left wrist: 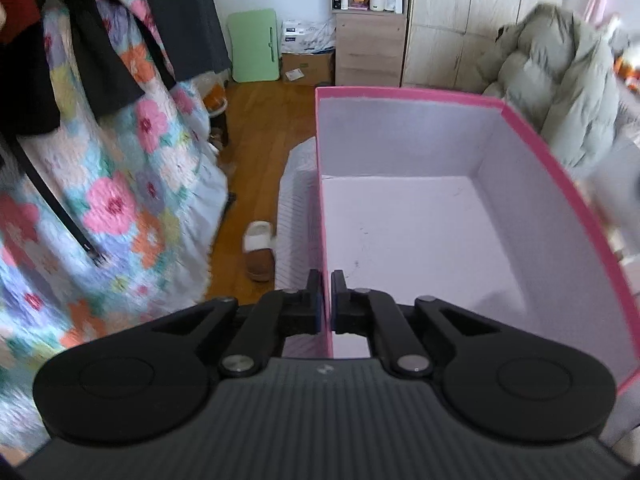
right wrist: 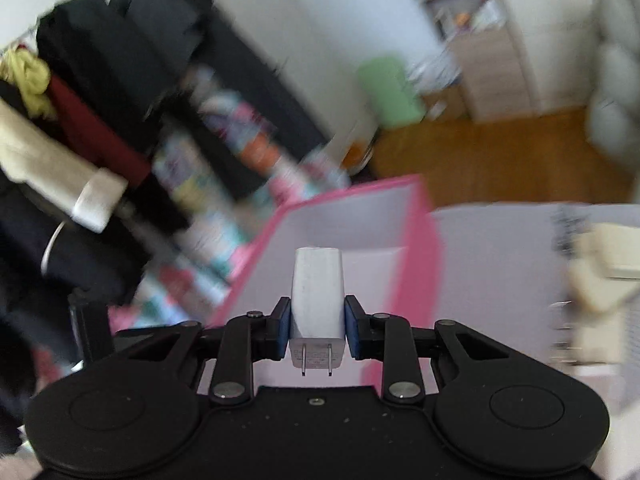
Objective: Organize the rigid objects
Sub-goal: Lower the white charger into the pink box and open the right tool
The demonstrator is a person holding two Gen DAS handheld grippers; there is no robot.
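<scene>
Closest in, the right gripper is clamped partway closed on a white rectangular plastic wall charger, its blue pads pressing the charger's two flat sides near the plug end, with the two metal prongs pointing back toward the camera. Most of the charger's body sticks out past the fingertips (a short hold on a smooth, glossy casing), so a quick swing or a knock on cardboard could twist it between the pads or let it slide out short of its target.

Just beyond it lies the pink cardboard box with a pale lilac lining, open-topped and seemingly empty. The charger hangs before the box's near wall, so coming in low could catch the rim and push the box.

On the other side, the left gripper is closed right down on the box's left wall, one finger outside and one inside. Thin card pinched like this could buckle or tip if that hand pulls while the charger drops.

Farther off, the box seems to sit at the edge of a white quilted surface, with wooden floor below; a shove could send it over.
</scene>
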